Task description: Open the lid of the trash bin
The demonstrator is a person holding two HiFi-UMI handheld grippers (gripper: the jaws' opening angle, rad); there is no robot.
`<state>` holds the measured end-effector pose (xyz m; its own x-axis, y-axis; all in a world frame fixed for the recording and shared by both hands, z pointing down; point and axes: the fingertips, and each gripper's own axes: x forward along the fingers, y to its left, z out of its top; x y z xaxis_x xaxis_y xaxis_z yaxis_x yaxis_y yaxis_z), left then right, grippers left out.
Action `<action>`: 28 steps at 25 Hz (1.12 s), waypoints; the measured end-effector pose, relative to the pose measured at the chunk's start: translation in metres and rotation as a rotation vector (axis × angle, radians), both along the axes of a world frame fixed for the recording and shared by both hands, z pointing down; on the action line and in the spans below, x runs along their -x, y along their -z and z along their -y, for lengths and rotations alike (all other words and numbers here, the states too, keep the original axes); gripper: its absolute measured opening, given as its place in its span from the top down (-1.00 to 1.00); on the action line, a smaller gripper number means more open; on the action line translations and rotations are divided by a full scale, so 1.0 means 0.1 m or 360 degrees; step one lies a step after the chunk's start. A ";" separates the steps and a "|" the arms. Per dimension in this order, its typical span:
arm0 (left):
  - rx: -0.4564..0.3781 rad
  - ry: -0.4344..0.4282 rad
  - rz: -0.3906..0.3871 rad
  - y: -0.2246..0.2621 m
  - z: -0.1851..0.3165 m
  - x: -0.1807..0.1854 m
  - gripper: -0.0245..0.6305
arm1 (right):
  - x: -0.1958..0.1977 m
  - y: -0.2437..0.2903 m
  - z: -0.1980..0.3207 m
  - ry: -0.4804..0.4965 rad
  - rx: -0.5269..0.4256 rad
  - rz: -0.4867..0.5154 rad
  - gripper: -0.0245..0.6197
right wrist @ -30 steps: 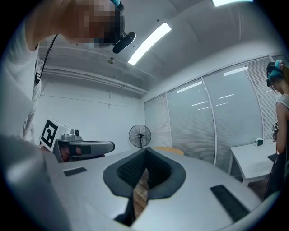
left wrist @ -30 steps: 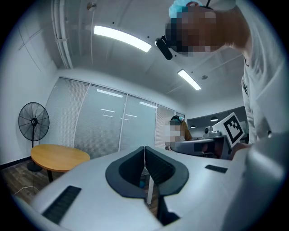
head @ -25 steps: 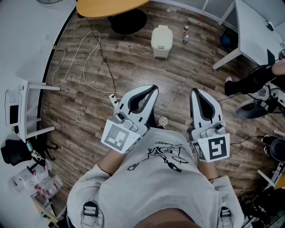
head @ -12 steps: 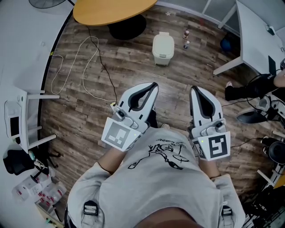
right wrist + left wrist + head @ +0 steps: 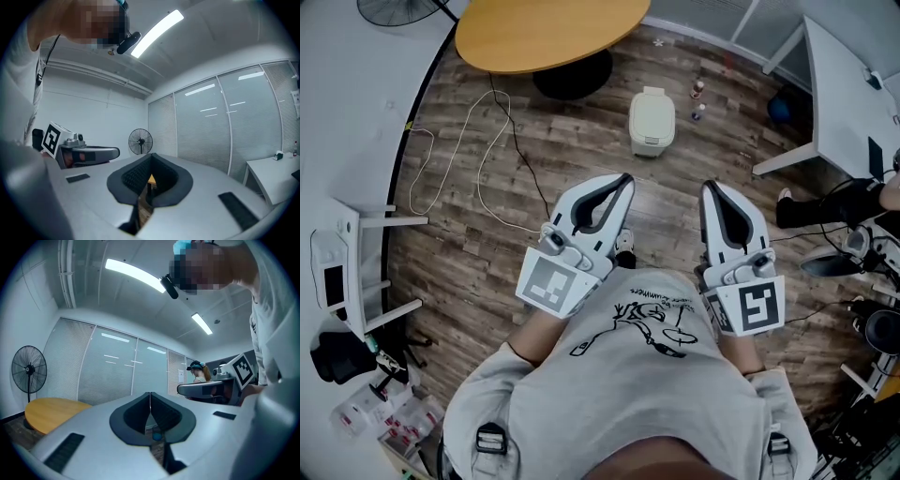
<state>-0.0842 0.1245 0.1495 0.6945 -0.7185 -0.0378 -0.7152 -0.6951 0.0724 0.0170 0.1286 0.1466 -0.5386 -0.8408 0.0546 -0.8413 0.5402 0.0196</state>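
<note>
Trash bin (image 5: 652, 121) noted far on floor, lid down, untouched. Left tool (image 5: 622, 183), right tool (image 5: 709, 191) held near, both pressed together, empty. Whole task judged outstanding.

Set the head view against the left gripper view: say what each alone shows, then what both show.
Head view only: the trash bin, lid down, and two small bottles beside it. Left gripper view only: ceiling lights and a glass wall with blinds. Both: the round wooden table, the right gripper and the left gripper, jaws together.

Bin (image 5: 652, 120) on floor (image 5: 581, 164); table (image 5: 544, 33) behind-left, 2 bottles (image 5: 698, 99) right.
</note>
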 end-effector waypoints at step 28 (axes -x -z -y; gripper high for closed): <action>-0.0009 -0.0022 -0.0004 -0.07 1.39 0.01 0.86 | -0.13 -0.18 1.42 -0.0084 0.0039 0.0035 0.90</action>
<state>-0.0856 -0.0149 0.1568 0.7042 -0.7086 -0.0434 -0.7054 -0.7053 0.0702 0.0296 -0.0136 0.1644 -0.4950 -0.8666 0.0640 -0.8686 0.4953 -0.0119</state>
